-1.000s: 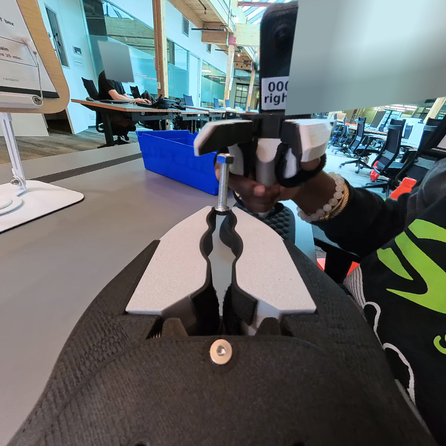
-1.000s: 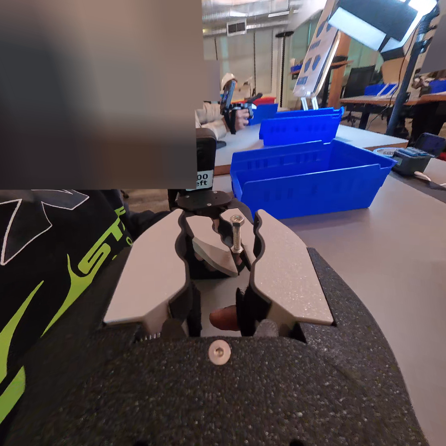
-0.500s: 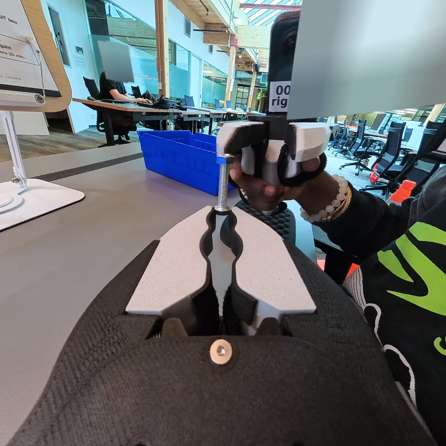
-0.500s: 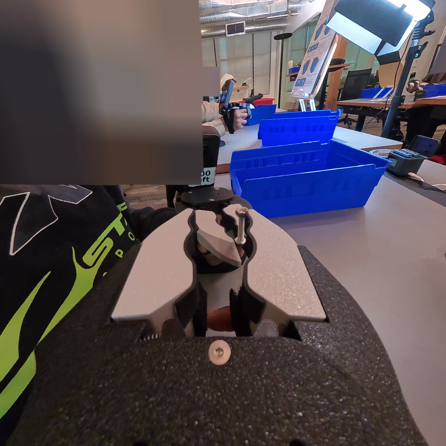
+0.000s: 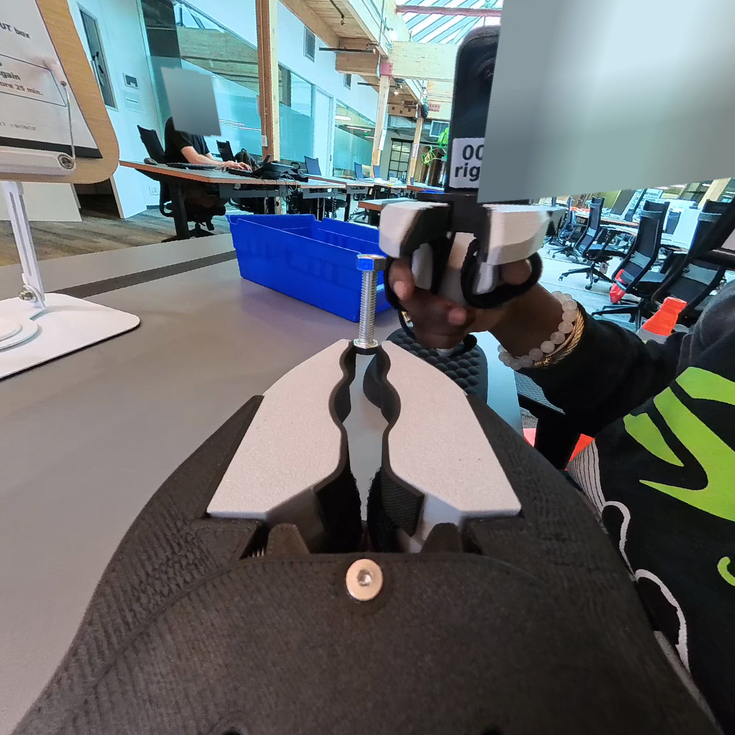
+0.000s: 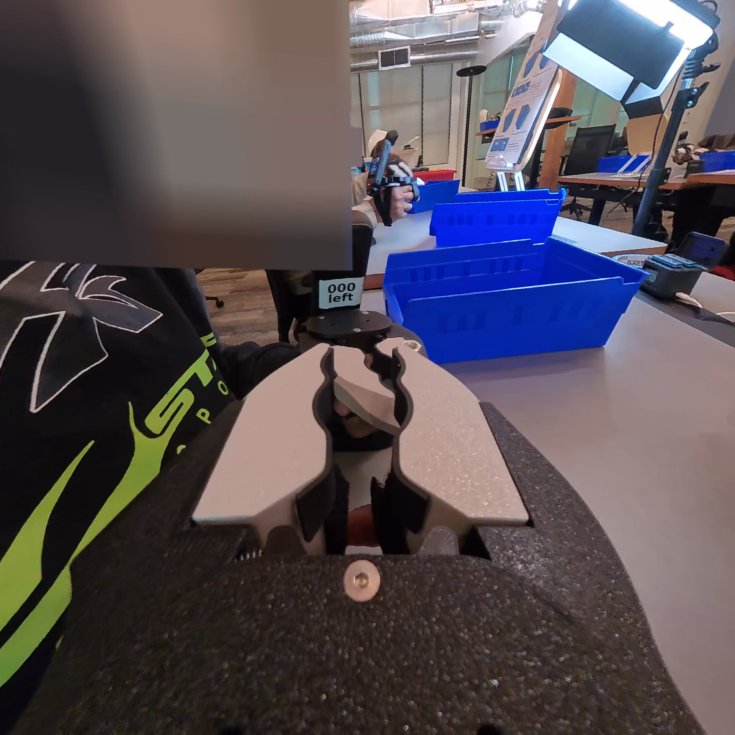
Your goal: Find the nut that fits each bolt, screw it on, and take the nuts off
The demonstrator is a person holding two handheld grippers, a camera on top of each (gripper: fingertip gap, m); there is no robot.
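My left gripper (image 5: 366,350) is clamped at its fingertips on the nut end of a silver threaded bolt (image 5: 367,304), which stands upright above the jaws. My right gripper (image 6: 360,352) sits nearly closed beside the bolt's hex head (image 6: 411,346), which peeks just past its right fingertip; I cannot tell whether it grips it.

Blue bin (image 5: 310,262) blocks far side; grey table (image 5: 119,417) left open.

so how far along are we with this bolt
Looks done: what seems a nut sits low on the bolt. In hand: left gripper clamps it upright; right gripper open beside the head. Left: unscrewing the nut; no other bolts in view.
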